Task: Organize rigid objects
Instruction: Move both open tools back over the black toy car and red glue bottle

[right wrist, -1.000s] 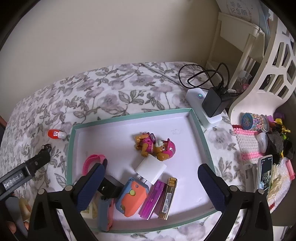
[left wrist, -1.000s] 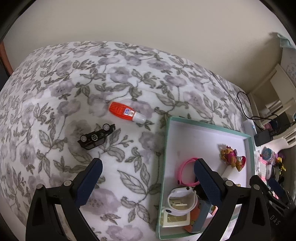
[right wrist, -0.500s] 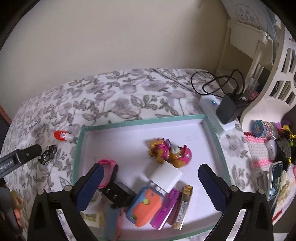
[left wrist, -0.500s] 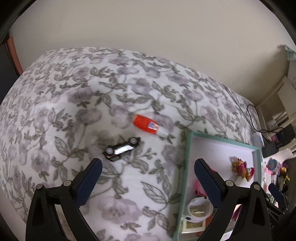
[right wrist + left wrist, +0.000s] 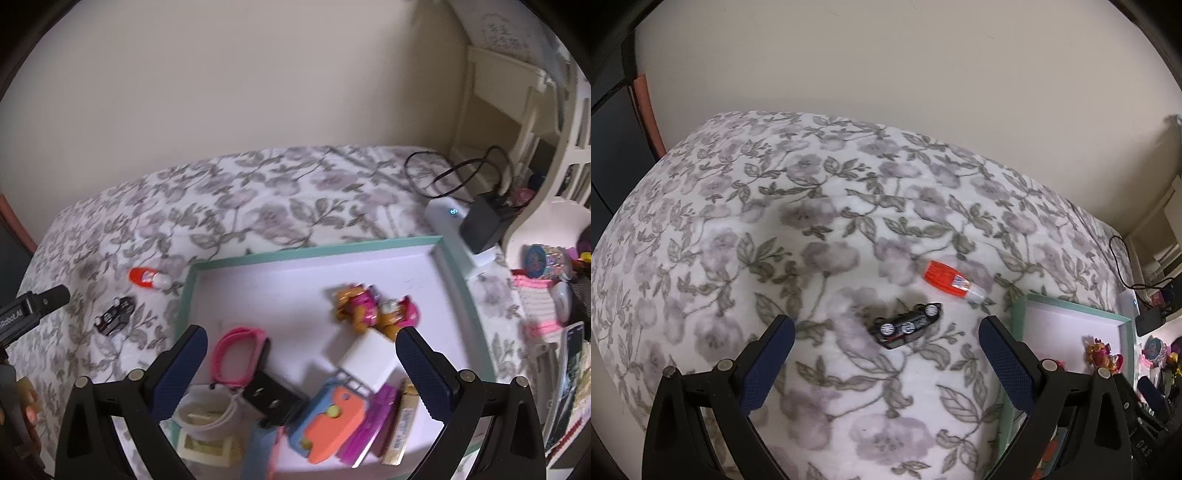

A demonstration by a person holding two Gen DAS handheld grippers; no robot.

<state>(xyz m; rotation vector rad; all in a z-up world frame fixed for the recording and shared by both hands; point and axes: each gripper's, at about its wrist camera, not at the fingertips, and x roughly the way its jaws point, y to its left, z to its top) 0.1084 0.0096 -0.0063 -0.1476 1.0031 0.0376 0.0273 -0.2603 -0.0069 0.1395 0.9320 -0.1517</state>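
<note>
A black toy car (image 5: 907, 326) lies on its side on the floral bedspread (image 5: 775, 240), just ahead of and between the fingers of my open, empty left gripper (image 5: 884, 352). An orange tube with a white cap (image 5: 951, 280) lies just beyond it. Both also show in the right wrist view: the car (image 5: 114, 315) and the tube (image 5: 149, 278). A teal-rimmed white tray (image 5: 314, 251) holds a pink band (image 5: 236, 354), a toy pup figure (image 5: 373, 306), a white block (image 5: 369, 360) and several other items. My right gripper (image 5: 301, 363) is open and empty above the tray.
A white power strip with a black charger (image 5: 480, 225) and cable lies right of the tray. A white shelf unit (image 5: 546, 147) with small clutter stands at the far right. The left gripper's tip (image 5: 37, 302) shows at the left edge of the right wrist view.
My left gripper has swung left from over the tray toward the car, which now sits centred between its fingers. My right gripper drew back slightly over the tray.
</note>
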